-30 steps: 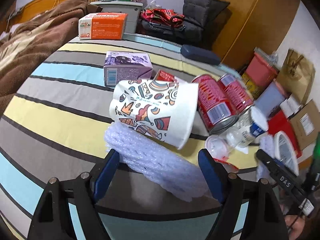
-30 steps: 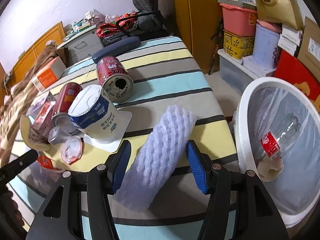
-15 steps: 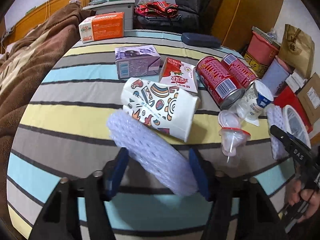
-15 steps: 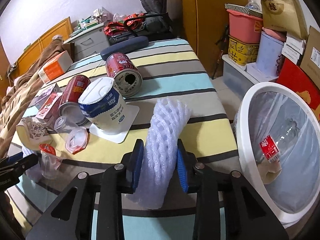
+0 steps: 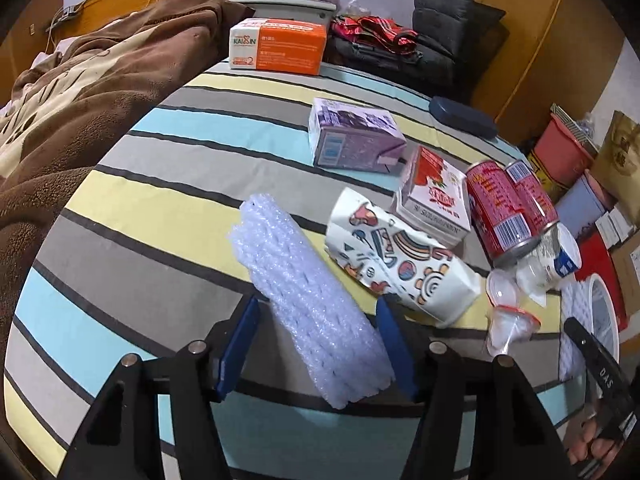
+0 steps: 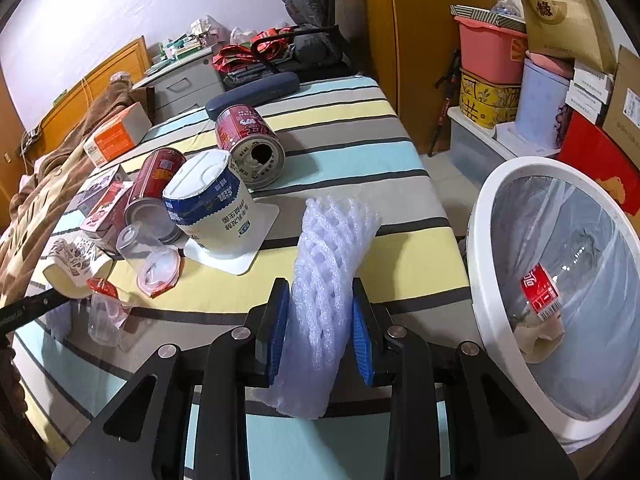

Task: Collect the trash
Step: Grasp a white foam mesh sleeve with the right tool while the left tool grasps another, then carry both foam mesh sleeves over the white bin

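My left gripper [image 5: 317, 302] is shut on a white foam net sleeve [image 5: 296, 272], which slants up to the left over the striped bed cover [image 5: 160, 208]. To its right lies a patterned paper cup [image 5: 396, 256] on its side. My right gripper [image 6: 320, 286] is shut on a second foam net sleeve [image 6: 336, 232] and squeezes it narrow at the bed's near right corner. A white trash bin [image 6: 480, 280] with a clear liner stands to the right of it, below the bed edge. A plastic bottle with a red label [image 6: 540, 292] lies inside.
Two red cans [image 5: 500, 208], a blue-and-white tub [image 6: 212, 204], clear plastic cups [image 6: 156, 264], a red carton [image 5: 436, 196] and a purple box [image 5: 356, 140] lie on the bed. An orange box [image 5: 280, 46] and a brown blanket [image 5: 60, 120] lie far left. Storage boxes [image 6: 492, 48] stack behind the bin.
Both grippers have closed on their foam sleeves. The left one has carried its sleeve to the left, away from the paper cup. The right hand has kept its place.
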`<state>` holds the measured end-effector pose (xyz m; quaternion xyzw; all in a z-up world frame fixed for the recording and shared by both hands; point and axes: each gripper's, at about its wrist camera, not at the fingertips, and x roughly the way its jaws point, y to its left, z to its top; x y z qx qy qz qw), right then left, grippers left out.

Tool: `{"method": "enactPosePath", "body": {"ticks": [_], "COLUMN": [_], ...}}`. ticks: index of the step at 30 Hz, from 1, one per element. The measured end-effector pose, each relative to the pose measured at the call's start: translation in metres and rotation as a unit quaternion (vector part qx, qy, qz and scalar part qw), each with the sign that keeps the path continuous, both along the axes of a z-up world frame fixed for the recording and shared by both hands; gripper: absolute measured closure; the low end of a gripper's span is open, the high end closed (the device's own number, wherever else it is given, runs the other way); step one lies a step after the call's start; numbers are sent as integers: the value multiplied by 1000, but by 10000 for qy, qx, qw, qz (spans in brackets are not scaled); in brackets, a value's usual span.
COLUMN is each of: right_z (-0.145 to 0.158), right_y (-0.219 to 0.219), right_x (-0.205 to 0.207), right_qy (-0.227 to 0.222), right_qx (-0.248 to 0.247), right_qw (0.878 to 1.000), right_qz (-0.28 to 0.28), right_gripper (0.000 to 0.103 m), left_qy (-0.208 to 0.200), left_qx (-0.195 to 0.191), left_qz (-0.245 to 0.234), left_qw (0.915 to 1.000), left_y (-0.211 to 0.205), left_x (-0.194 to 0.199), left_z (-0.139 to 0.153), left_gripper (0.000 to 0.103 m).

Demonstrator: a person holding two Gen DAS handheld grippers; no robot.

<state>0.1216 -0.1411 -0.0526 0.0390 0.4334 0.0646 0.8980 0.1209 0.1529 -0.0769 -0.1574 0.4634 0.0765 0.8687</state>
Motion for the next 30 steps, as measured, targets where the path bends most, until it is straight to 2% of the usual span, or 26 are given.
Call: {"method": "enactPosePath", "body": {"ticks": [2, 4, 7, 15, 25, 30], "right_z": [-1, -1, -1, 0, 15, 26], "right_y": [0, -1, -1, -4, -12, -14], "right_x": [0, 0, -2, -10, -26, -35], "right_qy": [-4, -7, -27, -104, -369, -560], "right_qx": [-14, -12, -30, 30, 282, 374], "right_qw": [10000, 10000, 10000, 9999, 9989, 9977], "right_qz": [8, 1, -12, -66, -42, -16], "right_gripper": [72, 72, 73, 76, 76, 76], "left_qy": [-49, -77, -137, -393, -762, -1088], "left_qx": [-124, -184, -178, -262, -29, 66], "left_qz": [61, -10, -33, -123, -321, -485], "left_qw": [9999, 9998, 9997, 9988, 9966, 9929], "left_y": [3, 2, 1, -2, -16, -28], "left_x": [0, -1, -3, -16, -41, -53], "left_z": [0, -1, -1, 5, 30, 51], "left_gripper": [44, 57, 64, 66, 66, 66]}}
